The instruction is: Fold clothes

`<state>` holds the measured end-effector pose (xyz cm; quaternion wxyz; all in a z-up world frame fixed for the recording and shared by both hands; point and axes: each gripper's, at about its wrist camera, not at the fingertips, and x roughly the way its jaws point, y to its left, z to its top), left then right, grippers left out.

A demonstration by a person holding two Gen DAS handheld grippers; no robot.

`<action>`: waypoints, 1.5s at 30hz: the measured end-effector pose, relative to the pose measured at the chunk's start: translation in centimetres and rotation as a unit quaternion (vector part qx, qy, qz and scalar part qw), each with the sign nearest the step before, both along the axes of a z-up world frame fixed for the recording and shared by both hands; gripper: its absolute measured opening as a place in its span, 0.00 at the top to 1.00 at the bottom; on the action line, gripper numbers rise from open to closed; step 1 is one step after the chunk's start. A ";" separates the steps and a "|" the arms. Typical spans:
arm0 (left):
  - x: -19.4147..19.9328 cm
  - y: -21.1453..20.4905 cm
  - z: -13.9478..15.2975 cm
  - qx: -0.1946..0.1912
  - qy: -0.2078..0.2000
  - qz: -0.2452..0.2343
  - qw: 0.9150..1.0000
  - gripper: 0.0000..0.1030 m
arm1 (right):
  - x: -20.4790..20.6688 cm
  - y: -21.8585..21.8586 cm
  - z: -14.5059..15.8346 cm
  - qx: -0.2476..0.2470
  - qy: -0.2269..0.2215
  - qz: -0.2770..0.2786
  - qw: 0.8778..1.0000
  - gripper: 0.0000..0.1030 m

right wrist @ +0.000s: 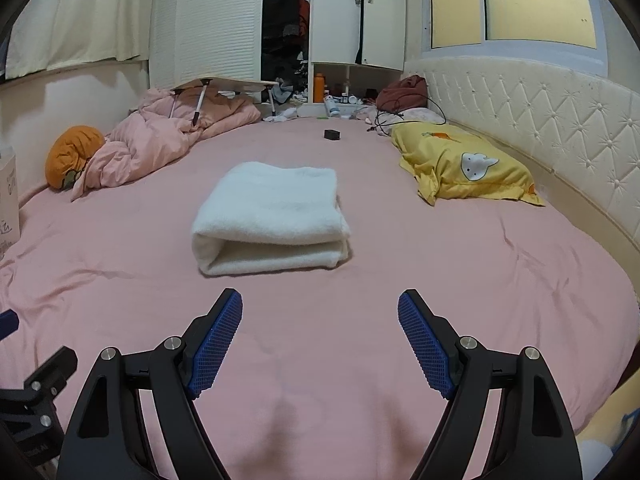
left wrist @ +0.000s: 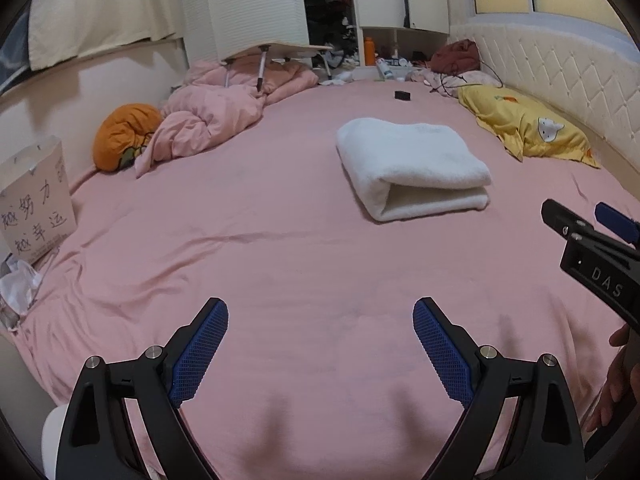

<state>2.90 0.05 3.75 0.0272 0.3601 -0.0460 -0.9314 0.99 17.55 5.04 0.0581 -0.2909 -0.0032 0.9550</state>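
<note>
Folded white towel [right wrist: 270,220] lies flat on the pink bed sheet [right wrist: 400,264], a little left of centre in the right wrist view and right of centre in the left wrist view [left wrist: 412,168], its rolled fold edge facing the cameras. Nothing touches it. Behind it, toward the top centre, a small black box [right wrist: 331,134] sits alone on the sheet. A yellow pillow [right wrist: 464,168] rests at the right, against the quilted white headboard [right wrist: 560,128]. At the left, a bunched pink duvet [right wrist: 160,148] lies beside an orange cushion [right wrist: 70,156], with a small folding table [right wrist: 236,84] standing on the duvet. The right hand-held gripper [right wrist: 320,336] hovers low in the frame with its blue pads spread wide, holding nothing. The left hand-held gripper [left wrist: 320,344] is likewise spread wide and empty at the bottom of its frame.
</note>
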 end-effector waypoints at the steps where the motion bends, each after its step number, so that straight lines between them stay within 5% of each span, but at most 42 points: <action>1: 0.0 0.0 -0.1 -0.001 -0.001 0.000 1.000 0.09 | 0.0 0.1 0.0 -0.002 0.001 0.000 1.000 0.22; 25: -2.8 0.1 -2.1 -0.015 -0.042 0.018 0.999 0.09 | -2.1 1.0 -0.3 -0.040 -0.008 0.006 0.999 0.22; 45: -10.5 1.7 -5.1 -0.025 -0.072 0.016 0.997 0.09 | -7.2 2.5 -2.8 -0.071 -0.050 0.003 0.996 0.22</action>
